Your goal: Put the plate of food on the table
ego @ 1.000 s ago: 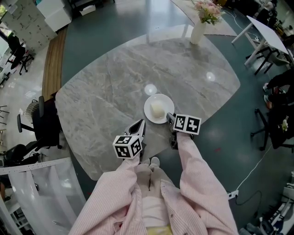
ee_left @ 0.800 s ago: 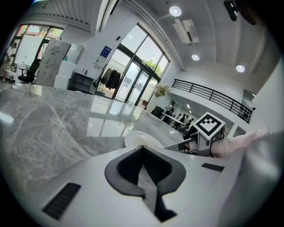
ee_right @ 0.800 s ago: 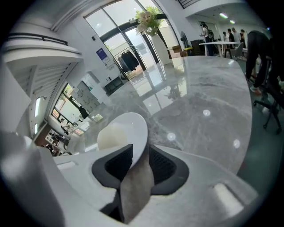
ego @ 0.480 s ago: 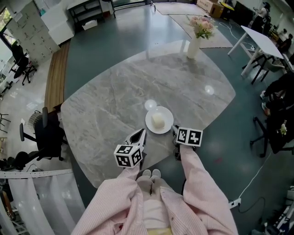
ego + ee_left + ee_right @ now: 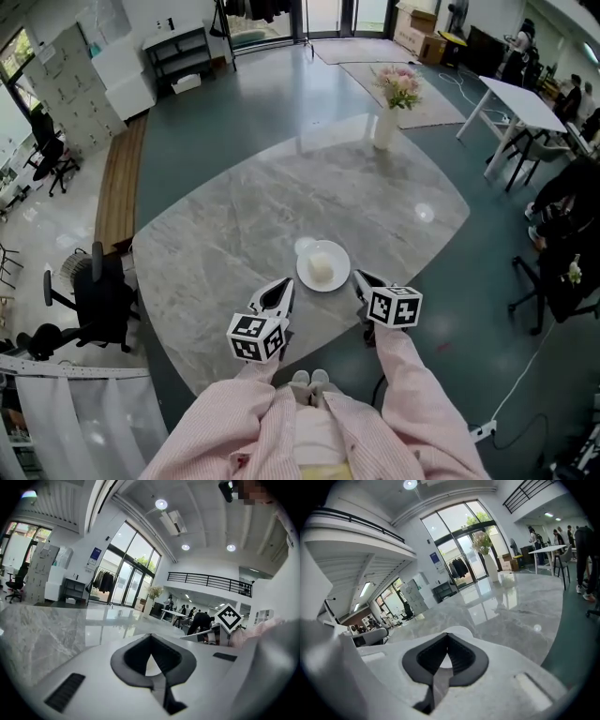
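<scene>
My right claw (image 5: 360, 278) has backed off the plate (image 5: 339, 256), which rests on the marble counter (image 5: 234, 216) with its pale food (image 5: 321, 267). Left claw (image 5: 281, 292) is just beside it. Both claws are clenched and empty. Placement looks done, nothing left.

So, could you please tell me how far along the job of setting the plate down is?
Done, it seems: the plate with its food rests flat on the table. Nothing is in hand: the left claw and right claw are shut, empty and apart from it. Nothing appears left to do.
</scene>
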The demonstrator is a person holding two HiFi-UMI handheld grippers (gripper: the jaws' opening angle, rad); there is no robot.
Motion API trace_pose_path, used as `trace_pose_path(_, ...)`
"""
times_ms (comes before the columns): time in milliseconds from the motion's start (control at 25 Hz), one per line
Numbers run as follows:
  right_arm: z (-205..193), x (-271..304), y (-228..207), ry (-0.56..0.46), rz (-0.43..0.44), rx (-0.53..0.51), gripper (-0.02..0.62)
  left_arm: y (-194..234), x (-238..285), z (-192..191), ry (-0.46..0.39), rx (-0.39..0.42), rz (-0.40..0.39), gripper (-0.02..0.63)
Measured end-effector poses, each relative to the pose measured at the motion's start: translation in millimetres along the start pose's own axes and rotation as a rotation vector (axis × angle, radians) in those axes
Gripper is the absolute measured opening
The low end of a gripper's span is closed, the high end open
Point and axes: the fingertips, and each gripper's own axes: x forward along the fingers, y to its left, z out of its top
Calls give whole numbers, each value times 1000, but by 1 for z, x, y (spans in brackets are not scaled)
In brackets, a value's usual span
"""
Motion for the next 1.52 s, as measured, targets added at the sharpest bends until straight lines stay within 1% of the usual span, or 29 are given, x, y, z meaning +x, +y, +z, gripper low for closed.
trace_pose_path(80,8,-10,9,-44,26,-24,6,-2,-7,11,-33,11,1,-5)
trace_pose_path(280,29,-37,32,-158,92,-30,6,-3,-28,39,-106,34,16,-5)
trace_pose_path(520,50,-62,44,-280,118,-70,6,-3,-43,56,-157,56,36,-5)
trace_pose_path(680,59,-77,47,-343,122,-61,6,-3,-52,64,-180,65,48,-5)
trace_pose_path(880,69,-89,47,-400,123,-48,6,-6,-55,68,-198,66,57,-5)
trace_pose_path(1040,76,-98,52,-436,119,-89,5,-5,-59,73,-213,78,68,-5)
trace_pose_path(1280,78,-103,50,-455,99,-118,5,-5,-62,79,-227,87,84,-5)
trace_pose_path(1520,77,-107,48,-471,92,-100,5,-4,-66,78,-231,82,88,-5)
